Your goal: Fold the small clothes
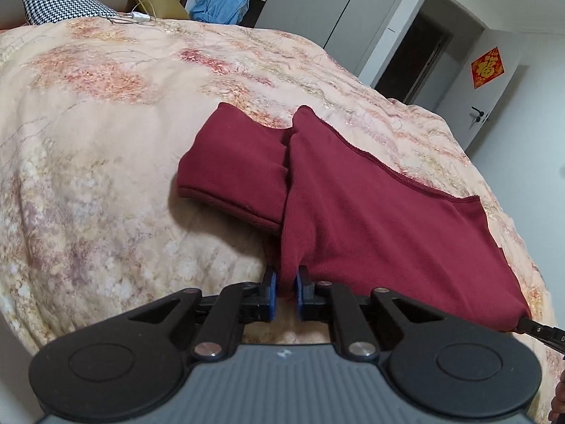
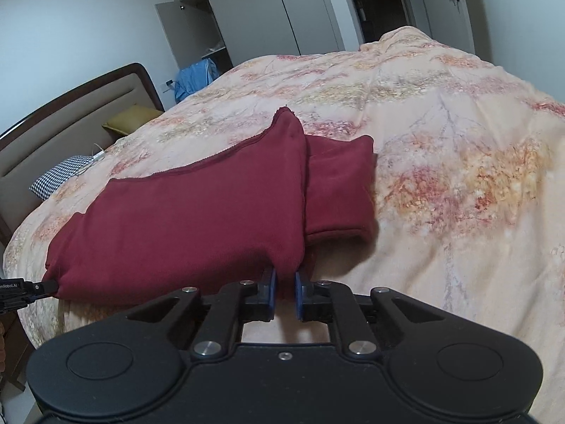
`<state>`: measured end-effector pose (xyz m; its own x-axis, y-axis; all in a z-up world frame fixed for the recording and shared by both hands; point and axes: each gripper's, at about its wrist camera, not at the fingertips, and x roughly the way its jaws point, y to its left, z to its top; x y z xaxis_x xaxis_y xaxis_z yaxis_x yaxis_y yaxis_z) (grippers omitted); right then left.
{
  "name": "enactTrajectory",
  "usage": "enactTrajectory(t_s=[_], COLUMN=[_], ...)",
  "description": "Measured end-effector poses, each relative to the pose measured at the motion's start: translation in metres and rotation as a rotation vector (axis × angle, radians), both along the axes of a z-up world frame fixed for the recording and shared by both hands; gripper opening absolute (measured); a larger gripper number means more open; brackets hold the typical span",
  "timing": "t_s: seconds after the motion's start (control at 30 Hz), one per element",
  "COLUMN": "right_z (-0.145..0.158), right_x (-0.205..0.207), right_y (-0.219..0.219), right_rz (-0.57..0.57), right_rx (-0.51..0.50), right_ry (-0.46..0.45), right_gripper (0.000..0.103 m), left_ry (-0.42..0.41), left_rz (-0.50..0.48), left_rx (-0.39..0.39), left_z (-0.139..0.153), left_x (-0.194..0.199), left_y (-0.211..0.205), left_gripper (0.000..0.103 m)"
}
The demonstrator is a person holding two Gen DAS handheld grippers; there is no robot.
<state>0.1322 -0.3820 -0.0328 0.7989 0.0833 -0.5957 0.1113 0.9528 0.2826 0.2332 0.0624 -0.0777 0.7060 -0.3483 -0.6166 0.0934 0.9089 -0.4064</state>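
garment (image 1: 370, 219), dark red, lies on floral quilt (image 1: 106, 141), sleeves tucked in. left gripper (image 1: 286, 291) and right gripper (image 2: 284, 291) each clenched on a near corner. side folds look done; crosswise fold remains.

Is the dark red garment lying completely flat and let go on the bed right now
No: the left gripper and right gripper each pinch a near corner of the dark red garment.
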Motion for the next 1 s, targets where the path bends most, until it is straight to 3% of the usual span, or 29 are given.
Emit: enactTrajectory(t_s=[0.2,0.3,0.37,0.53,0.57,0.67,0.83,1.0], right_z=[0.001,0.003,0.007,0.016,0.017,0.017,0.011,0.002], right_x=[-0.001,-0.003,-0.004,-0.002,0.001,0.012,0.036,0.057], right_y=[0.006,0.009,0.013,0.031,0.036,0.052,0.077,0.095], right_rz=[0.005,-0.011,-0.028,-0.004,0.007,0.054,0.11,0.151], right_rx=[-0.069,-0.101,-0.129,-0.208,-0.222,-0.245,-0.269,-0.262], right_ry=[0.009,-0.003,-0.023,-0.099,-0.114,-0.138,-0.145,-0.123], right_gripper=[0.03,0.05,0.072,0.092,0.097,0.101,0.102,0.102], left_ry=[0.004,0.013,0.019,0.01,0.009,0.033,0.092,0.085], left_rz=[0.014,0.029,0.032,0.053,0.056,0.064,0.081,0.117], left_rx=[-0.009,-0.028,-0.034,-0.077,-0.096,-0.154,-0.27,-0.388], left_z=[0.0,0.0,0.0,0.002,0.001,-0.005,-0.022,-0.033], left_x=[-0.004,-0.008,-0.01,-0.02,-0.021,-0.021,-0.009,0.009], left_y=[0.002,0.005,0.005,0.006,0.006,0.005,0.0,-0.004], left_gripper=[0.024,0.049,0.058,0.092,0.094,0.101,0.102,0.103])
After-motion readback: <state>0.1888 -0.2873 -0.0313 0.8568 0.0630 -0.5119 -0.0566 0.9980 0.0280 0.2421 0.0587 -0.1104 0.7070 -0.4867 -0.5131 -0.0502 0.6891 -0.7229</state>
